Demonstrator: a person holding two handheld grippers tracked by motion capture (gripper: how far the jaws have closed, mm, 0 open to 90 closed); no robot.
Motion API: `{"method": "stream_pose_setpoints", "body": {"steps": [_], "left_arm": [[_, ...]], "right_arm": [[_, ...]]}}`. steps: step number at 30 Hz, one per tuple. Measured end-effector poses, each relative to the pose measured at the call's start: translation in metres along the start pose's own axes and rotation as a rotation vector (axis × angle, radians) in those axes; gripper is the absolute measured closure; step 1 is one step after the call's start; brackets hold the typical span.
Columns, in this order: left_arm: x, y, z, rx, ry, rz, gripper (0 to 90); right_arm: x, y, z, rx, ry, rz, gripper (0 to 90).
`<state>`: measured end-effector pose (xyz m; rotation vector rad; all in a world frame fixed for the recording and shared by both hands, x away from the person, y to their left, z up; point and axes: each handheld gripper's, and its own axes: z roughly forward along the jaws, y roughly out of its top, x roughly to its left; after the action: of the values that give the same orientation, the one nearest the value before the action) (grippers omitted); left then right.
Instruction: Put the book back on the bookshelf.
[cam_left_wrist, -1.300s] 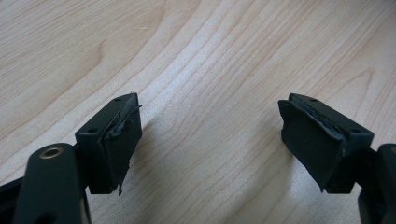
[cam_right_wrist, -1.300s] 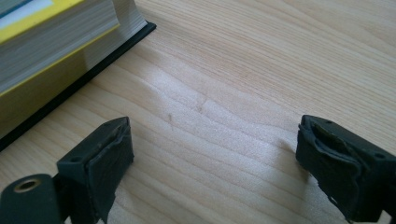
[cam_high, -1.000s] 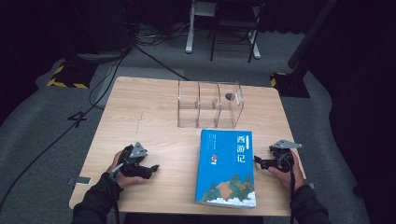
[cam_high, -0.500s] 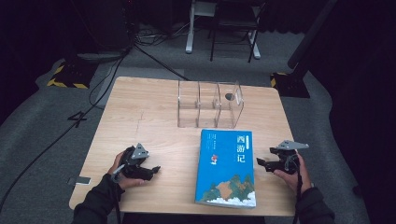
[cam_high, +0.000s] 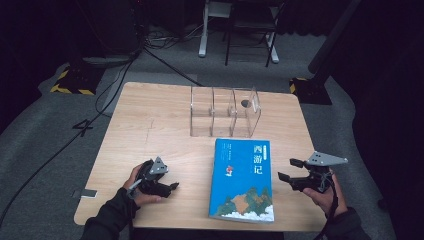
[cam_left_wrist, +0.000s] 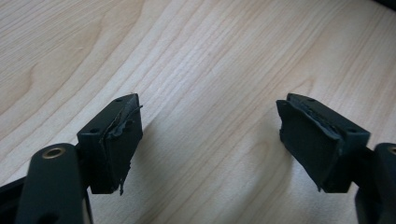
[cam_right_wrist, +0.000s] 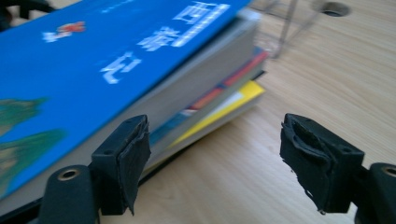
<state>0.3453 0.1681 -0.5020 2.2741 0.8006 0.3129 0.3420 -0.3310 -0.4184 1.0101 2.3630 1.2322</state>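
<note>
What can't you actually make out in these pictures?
- The books under the blue book: right gripper view, covers hidden by it.
- Its small print: high view, too small.
- The clear organizer: right gripper view, cut off by the top edge.
- The left gripper: high view, gap too small.

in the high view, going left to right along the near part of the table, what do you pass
Left claw → blue book → right claw, open beside the book's right edge and holding nothing.
</note>
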Motion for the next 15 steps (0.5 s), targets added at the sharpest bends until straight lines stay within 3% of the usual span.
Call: {"method": "stream_pose_setpoints", "body": {"steps": [5,15], "left_arm": [[-0.004,0.002,0.001,-0.004,0.005,0.018,24.8],[-0.003,0.003,0.003,-0.006,-0.011,0.014,24.4]], "right_arm": [[0.019,0.008,-0.005,0.033,0.081,-0.069,24.6],[0.04,0.016,-0.001,0.066,0.153,-0.121,22.6]]}}
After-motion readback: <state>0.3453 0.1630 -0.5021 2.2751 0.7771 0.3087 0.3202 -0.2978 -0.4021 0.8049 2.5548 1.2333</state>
